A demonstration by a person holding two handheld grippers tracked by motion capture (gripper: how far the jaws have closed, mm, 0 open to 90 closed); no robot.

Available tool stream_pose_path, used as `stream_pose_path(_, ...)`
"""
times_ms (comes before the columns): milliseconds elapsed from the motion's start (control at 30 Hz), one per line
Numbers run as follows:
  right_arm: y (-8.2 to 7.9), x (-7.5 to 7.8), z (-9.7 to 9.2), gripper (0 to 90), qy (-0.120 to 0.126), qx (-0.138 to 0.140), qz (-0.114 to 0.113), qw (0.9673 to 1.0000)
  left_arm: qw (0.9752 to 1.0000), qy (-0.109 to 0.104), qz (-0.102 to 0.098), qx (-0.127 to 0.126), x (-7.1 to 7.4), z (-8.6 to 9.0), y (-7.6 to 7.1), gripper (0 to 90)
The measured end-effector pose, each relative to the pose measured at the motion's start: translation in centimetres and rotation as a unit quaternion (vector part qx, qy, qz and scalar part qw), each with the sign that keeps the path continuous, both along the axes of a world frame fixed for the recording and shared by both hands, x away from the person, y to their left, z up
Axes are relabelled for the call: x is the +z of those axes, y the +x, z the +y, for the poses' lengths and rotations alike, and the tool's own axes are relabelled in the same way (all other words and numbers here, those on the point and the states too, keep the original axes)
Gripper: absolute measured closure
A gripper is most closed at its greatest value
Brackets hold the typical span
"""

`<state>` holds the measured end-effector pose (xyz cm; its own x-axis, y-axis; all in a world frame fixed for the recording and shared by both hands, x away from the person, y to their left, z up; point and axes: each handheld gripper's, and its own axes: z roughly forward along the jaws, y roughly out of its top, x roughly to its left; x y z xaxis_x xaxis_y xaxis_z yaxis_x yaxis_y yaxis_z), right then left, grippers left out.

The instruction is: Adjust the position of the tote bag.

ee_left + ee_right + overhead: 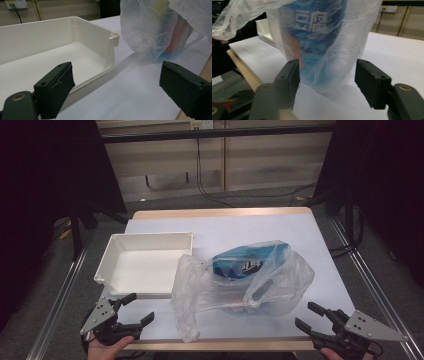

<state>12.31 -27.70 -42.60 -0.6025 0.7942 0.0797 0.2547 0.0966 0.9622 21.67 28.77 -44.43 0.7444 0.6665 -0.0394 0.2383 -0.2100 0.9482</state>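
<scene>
White bin (145, 262) beside plastic bag (245, 280)

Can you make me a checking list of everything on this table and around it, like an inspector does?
Surface: table under a pale sheet, wooden edge showing.
Job's things: white tray, empty; clear plastic bag beside it, blue packet inside.
Clutter: nothing seen.
Grippers: left gripper open, near the tray's front; right gripper open, facing the bag; both hold nothing.
Cables: black wall cables behind the table.
Surroundings: dark curtains at the sides, grey floor, metal rail.
</scene>
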Motion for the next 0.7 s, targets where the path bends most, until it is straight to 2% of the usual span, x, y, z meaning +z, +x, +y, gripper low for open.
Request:
stream_pose_path(233,-0.5,0.8,1.2,50.5,-0.002,0.033,-0.001,0.9995,0.9999,0.006,-0.009,-0.002,0.2,0.1,-0.4,12.8)
stream_pose_path(400,-0.2,1.3,2.4,57.9,-0.009,0.061,0.004,0.9981,0.9999,0.009,-0.005,-0.001,0.2,-0.1,-0.4,13.0)
stream_pose_path(433,-0.2,1.3,2.4,57.9,-0.009,0.061,0.004,0.9981,0.9999,0.009,-0.005,-0.001,0.2,-0.1,-0.4,13.4)
stream_pose_path(467,-0.2,1.4,2.5,58.8,-0.006,0.067,0.008,0.9977,1.0,0.0,-0.004,-0.001,0.2,-0.2,-0.5,13.4)
stream_pose_path(533,-0.1,1.8,3.0,61.2,-0.007,0.082,0.007,0.9966,1.0,0.003,-0.007,0.0,0.2,-0.2,-0.5,13.7)
stream_pose_path(700,-0.2,2.8,3.8,60.4,-0.002,0.095,0.0,0.9955,0.9999,0.009,-0.006,0.0,0.3,-0.1,-0.6,14.0)
